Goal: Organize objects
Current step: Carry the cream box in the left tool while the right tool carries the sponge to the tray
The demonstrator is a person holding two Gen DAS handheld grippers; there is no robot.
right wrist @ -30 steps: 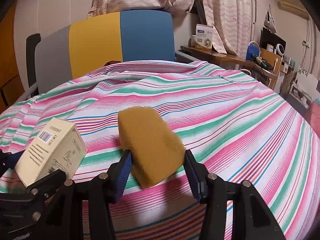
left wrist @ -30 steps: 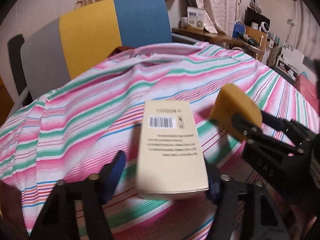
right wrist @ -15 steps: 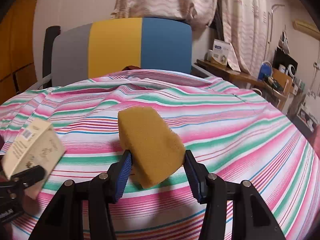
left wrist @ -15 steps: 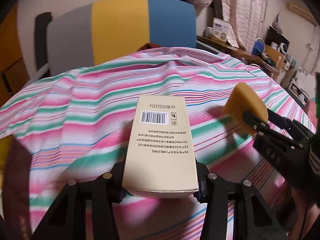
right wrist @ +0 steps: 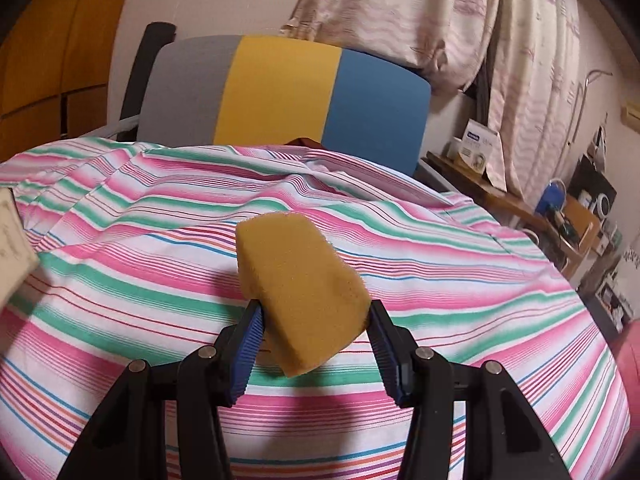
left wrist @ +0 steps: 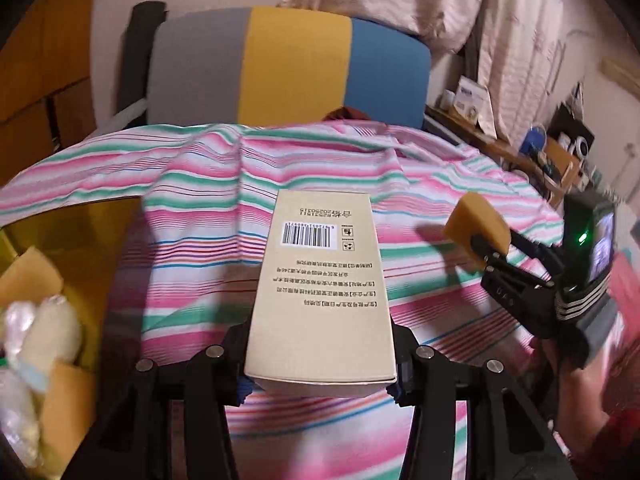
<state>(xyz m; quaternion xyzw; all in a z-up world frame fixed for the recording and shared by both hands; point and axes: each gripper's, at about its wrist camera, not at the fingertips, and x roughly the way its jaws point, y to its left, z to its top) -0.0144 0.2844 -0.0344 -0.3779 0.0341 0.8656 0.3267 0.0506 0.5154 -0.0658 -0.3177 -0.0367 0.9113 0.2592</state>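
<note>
A striped cloth (right wrist: 420, 264) in pink, green and white covers the worktop and lies in soft folds. Behind it stands a chair (right wrist: 280, 92) whose back is grey, yellow and blue. Pale patterned curtains (right wrist: 420, 12) hang at the wall, and a cluttered wooden shelf (right wrist: 480, 188) runs along the right side of the room.

The left claw (left wrist: 320, 364) is clenched on a cream cardboard box (left wrist: 320, 280). The box is held by its near end, above the cloth, with its barcode face up and its long side pointing away toward the chair. Its near end fills the gap between the blue pads.

The right claw (right wrist: 316, 332) grips a yellow sponge (right wrist: 300, 288). The sponge sits tilted between the blue pads, which press into its sides, and its far end juts out over the stripes. In the left wrist view the same sponge (left wrist: 476, 224) shows at the right, well apart from the box.

At the left edge of that view, past the cloth's border, a yellow container (left wrist: 92, 220) holds pale wrapped items (left wrist: 44, 332) and pieces of brown card (left wrist: 28, 276).
</note>
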